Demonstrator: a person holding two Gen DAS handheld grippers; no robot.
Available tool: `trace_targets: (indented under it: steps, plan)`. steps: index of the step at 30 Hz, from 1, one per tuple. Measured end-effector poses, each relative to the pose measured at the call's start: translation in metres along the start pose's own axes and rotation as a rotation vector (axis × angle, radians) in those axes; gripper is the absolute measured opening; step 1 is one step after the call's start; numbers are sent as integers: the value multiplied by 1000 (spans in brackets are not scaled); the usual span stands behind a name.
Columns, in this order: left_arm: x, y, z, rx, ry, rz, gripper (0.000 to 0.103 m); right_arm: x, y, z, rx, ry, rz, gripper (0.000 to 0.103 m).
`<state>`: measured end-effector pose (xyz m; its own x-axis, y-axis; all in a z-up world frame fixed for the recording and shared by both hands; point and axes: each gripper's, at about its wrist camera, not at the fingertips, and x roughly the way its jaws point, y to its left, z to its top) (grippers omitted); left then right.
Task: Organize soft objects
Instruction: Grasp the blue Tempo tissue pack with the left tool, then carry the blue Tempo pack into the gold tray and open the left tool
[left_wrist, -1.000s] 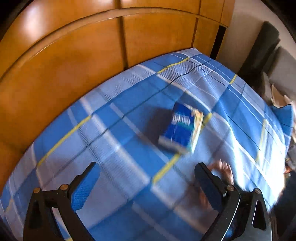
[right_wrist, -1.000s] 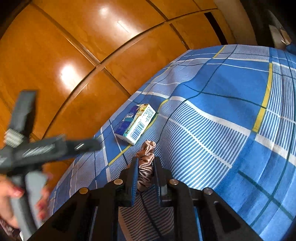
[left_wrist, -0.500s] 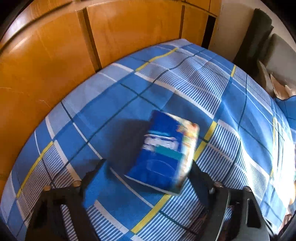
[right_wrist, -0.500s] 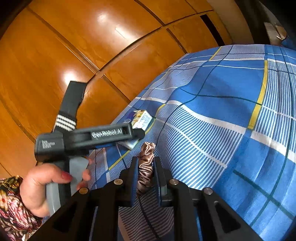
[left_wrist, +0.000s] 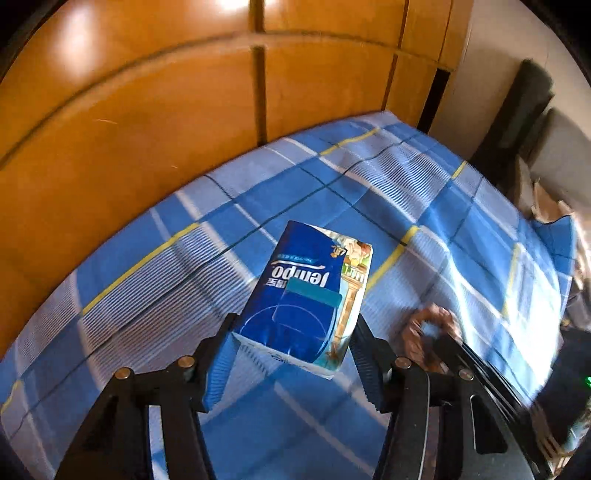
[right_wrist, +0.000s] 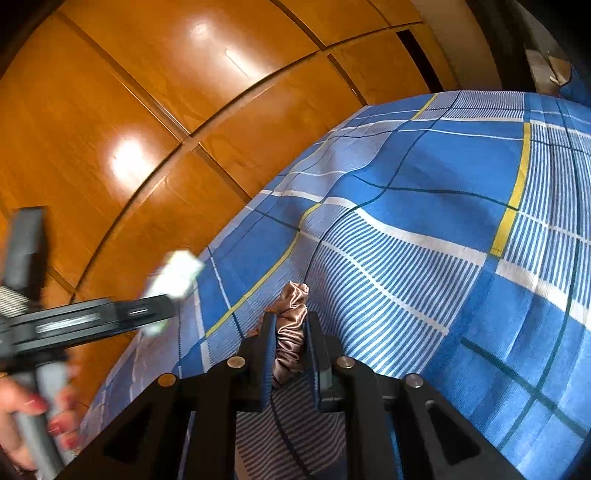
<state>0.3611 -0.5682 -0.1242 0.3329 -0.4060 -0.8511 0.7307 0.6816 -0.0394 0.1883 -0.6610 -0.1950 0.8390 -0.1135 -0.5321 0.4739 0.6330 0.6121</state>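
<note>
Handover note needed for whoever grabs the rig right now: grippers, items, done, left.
Left hand-held gripper: closed on the blue tissue pack, which looks lifted off the plaid bedsheet.
Right hand-held gripper: shut on the brown satin scrunchie, low over the sheet.
Done: both soft items are grasped.
Left: carry both to wherever they are being grouped and release. No bin or target spot shows in either view, so confirm the destination first.

Tissue pack (left_wrist: 308, 295) between left claw (left_wrist: 291, 363) fingers, above bedsheet (left_wrist: 406, 206); scrunchie (left_wrist: 430, 332) to right; wardrobe (left_wrist: 147, 129) behind.
</note>
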Motion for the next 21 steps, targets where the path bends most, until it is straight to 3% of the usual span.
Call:
trace_targets:
  steps: [10,16,21]
  plan:
    - [-137,34,-67,-188,-117,-146,59,4,15,-1,-82,14,-124,13]
    - [-210,57,-118,-173,-247,-138,59,-4,35,0,-161,-22,-190,14]
    - [-263,98,-178,-238,-336,-131,59,-8,63,-2,-286,1,-197,14]
